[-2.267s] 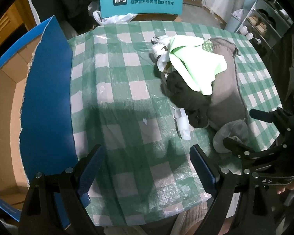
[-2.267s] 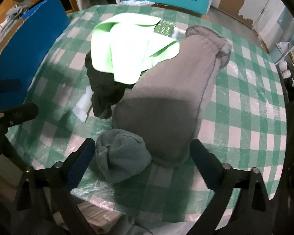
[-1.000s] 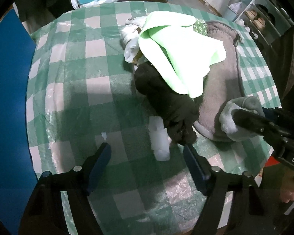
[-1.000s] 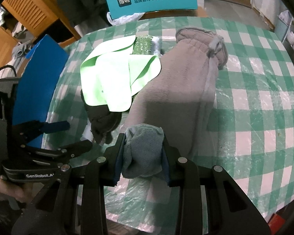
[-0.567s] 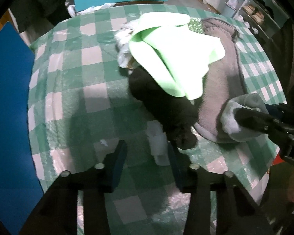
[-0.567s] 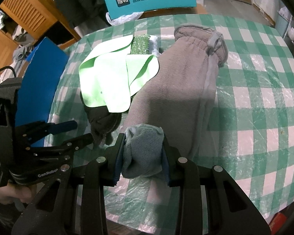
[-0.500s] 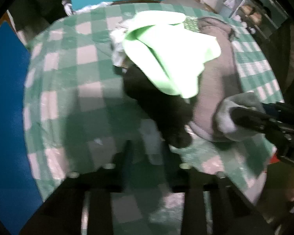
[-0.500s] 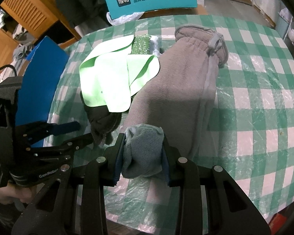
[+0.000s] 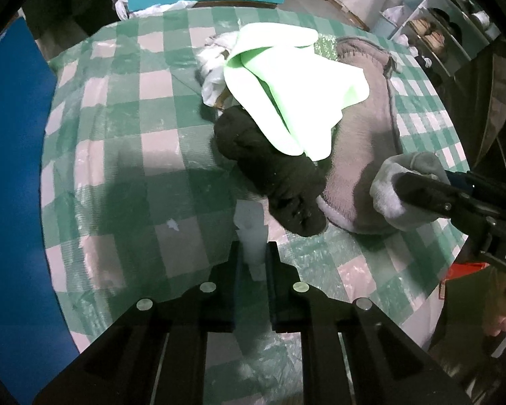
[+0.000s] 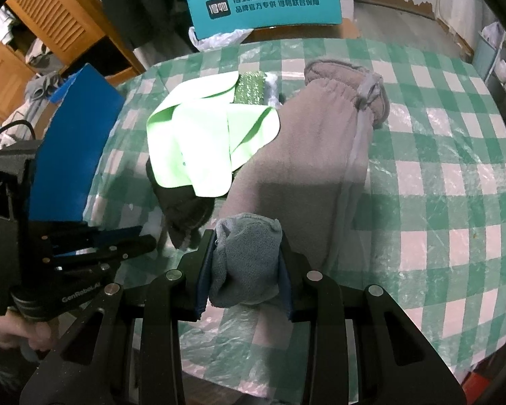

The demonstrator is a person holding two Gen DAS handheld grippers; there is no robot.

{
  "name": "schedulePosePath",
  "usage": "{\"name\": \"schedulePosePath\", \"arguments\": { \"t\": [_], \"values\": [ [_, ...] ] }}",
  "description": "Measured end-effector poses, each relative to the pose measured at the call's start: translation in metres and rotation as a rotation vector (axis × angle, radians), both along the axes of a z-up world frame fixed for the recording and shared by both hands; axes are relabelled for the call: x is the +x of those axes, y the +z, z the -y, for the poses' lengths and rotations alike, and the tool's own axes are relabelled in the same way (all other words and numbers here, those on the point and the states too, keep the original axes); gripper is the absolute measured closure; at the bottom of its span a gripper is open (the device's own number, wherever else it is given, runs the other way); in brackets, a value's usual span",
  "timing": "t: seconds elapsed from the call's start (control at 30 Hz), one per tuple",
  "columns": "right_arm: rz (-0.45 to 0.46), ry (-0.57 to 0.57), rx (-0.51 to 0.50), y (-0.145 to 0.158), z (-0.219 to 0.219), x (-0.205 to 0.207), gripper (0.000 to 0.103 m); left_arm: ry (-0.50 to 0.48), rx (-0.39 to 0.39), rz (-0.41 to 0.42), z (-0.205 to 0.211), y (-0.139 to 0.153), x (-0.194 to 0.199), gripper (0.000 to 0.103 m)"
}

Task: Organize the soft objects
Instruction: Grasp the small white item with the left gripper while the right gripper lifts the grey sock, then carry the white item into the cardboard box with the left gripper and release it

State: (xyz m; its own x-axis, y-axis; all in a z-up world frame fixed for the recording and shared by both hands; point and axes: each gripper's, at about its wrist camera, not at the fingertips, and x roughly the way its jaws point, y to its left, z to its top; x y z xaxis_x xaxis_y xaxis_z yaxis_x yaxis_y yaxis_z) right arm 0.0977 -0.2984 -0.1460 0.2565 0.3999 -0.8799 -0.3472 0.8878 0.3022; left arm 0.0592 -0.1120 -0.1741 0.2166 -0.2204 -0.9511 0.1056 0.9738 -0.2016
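Note:
A small white soft piece lies on the green checked tablecloth. My left gripper points down at it; its jaws are closing and the pads press on the near end of the piece. Just right of it lies a black sock, partly under a light green cloth. A long grey-brown fleece piece lies beside them. My right gripper is shut on a rolled grey sock, held at the fleece's near end. The left gripper also shows in the right wrist view.
A teal printed box stands at the table's far edge. A blue cardboard flap rises along the left side. A glittery green sponge and a crumpled white bag lie behind the green cloth. A hand holds the left gripper.
The left gripper's jaws went from wide open to closed around the white piece. The right gripper, open over the grey sock at first, has shut on it and keeps still.

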Motion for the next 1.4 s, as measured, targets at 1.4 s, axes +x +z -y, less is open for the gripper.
{"name": "schedulePosePath", "arguments": {
  "t": [1.4],
  "values": [
    [0.181,0.106,0.064,0.092,-0.068,-0.016,0.071,0.086,-0.052,0.249,-0.063,0.123,-0.037,0.090]
  ]
}}
